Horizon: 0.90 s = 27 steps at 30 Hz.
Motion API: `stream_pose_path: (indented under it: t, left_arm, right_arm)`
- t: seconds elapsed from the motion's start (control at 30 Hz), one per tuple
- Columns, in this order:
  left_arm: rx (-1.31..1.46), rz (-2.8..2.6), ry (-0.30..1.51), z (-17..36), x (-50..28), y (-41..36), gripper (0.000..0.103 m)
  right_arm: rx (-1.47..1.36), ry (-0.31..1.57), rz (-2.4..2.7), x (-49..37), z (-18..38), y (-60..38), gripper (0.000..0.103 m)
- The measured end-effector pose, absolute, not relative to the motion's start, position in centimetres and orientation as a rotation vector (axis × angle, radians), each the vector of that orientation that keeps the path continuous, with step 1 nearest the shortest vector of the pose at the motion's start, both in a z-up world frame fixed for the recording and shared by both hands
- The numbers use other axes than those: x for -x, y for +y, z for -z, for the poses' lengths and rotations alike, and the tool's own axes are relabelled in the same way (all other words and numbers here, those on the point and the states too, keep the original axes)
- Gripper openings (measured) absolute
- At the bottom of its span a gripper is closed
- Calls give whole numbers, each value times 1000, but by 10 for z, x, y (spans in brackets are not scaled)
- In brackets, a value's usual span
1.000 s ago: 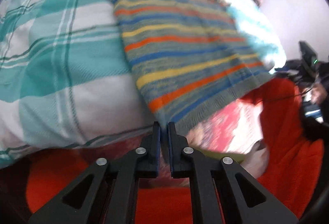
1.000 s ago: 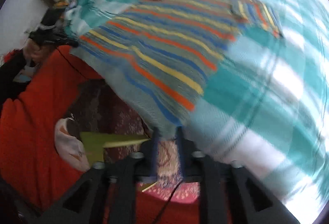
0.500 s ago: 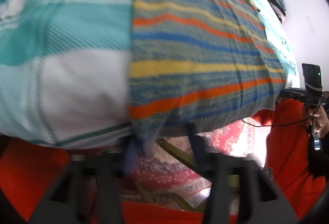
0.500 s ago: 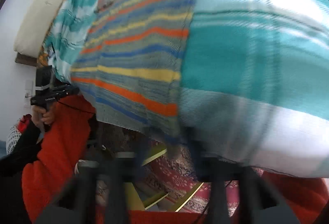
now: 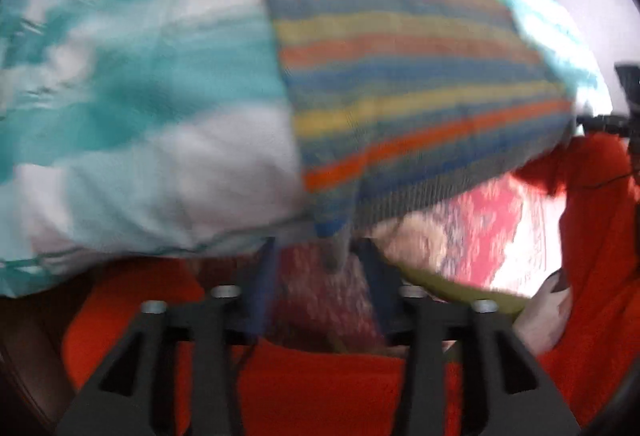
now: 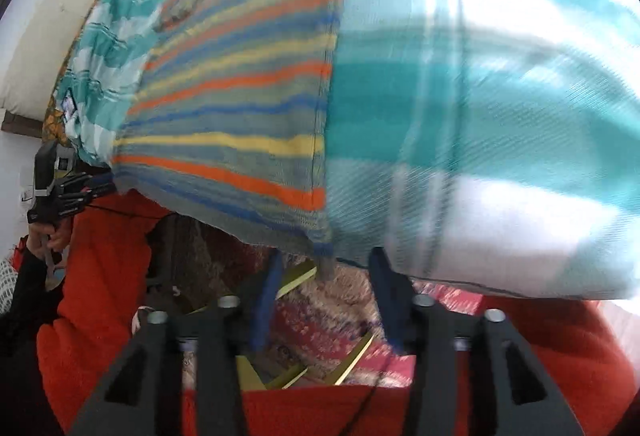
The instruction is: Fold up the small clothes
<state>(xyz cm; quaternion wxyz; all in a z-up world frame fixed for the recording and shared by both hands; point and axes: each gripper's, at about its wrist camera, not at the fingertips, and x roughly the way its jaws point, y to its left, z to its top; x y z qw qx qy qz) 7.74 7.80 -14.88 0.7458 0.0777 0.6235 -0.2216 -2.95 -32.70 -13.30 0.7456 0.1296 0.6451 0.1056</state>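
Observation:
A striped knit sweater (image 5: 400, 76) in grey, blue, yellow and orange lies flat on the bed, its hem hanging over the near edge. My left gripper (image 5: 320, 256) is open, its jaws either side of the hem's lower left corner, which hangs between them. The sweater shows in the right wrist view (image 6: 240, 124) too. My right gripper (image 6: 324, 268) is open, its jaws either side of the lower right hem corner. Both views are blurred.
The bed (image 5: 120, 96) has a teal and white checked cover (image 6: 480, 116). Below it are a red patterned rug (image 6: 320, 324) and the person's orange sleeves (image 5: 592, 236). The other gripper shows at each view's edge (image 6: 60, 188).
Both grippers have opened from shut and moved in to the hem corners at the bed's edge. The left view has drawn back slightly in the last half second.

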Motion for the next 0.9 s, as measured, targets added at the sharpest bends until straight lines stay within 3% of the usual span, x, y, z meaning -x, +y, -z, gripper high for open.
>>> stream_pose_path:
  t: [0.03, 0.2, 0.43, 0.47, 0.5, 0.53, 0.57, 0.8, 0.9]
  left_arm:
    - [-142, 473, 1327, 138, -83, 87, 66]
    - [-52, 387, 1234, 128, -156, 73, 66]
    - [-132, 239, 1286, 191, -217, 25, 65]
    - [-134, 230, 1281, 192, -218, 22, 64]
    - [-110, 233, 1269, 191, -218, 22, 57]
    - [-72, 259, 1261, 190, -217, 24, 6]
    - [-37, 283, 1272, 189, -218, 27, 0]
    - [-49, 149, 1279, 205, -211, 62, 2]
    - [4, 171, 1301, 196, -208, 74, 5]
  right_arm:
    - [-296, 1387, -223, 30, 125, -333, 48]
    - [-362, 1208, -163, -23, 96, -357, 48]
    - [-371, 1200, -153, -120, 156, -315, 47]
    - [-367, 1213, -156, -127, 165, -308, 37]
    - [-336, 1215, -160, -130, 171, -301, 21]
    - [-301, 1216, -137, -131, 171, -298, 5]
    - [-296, 1207, -98, -128, 169, -300, 5]
    - [-261, 1219, -25, -121, 172, -324, 6]
    - [-278, 1236, -63, -125, 168, -322, 25]
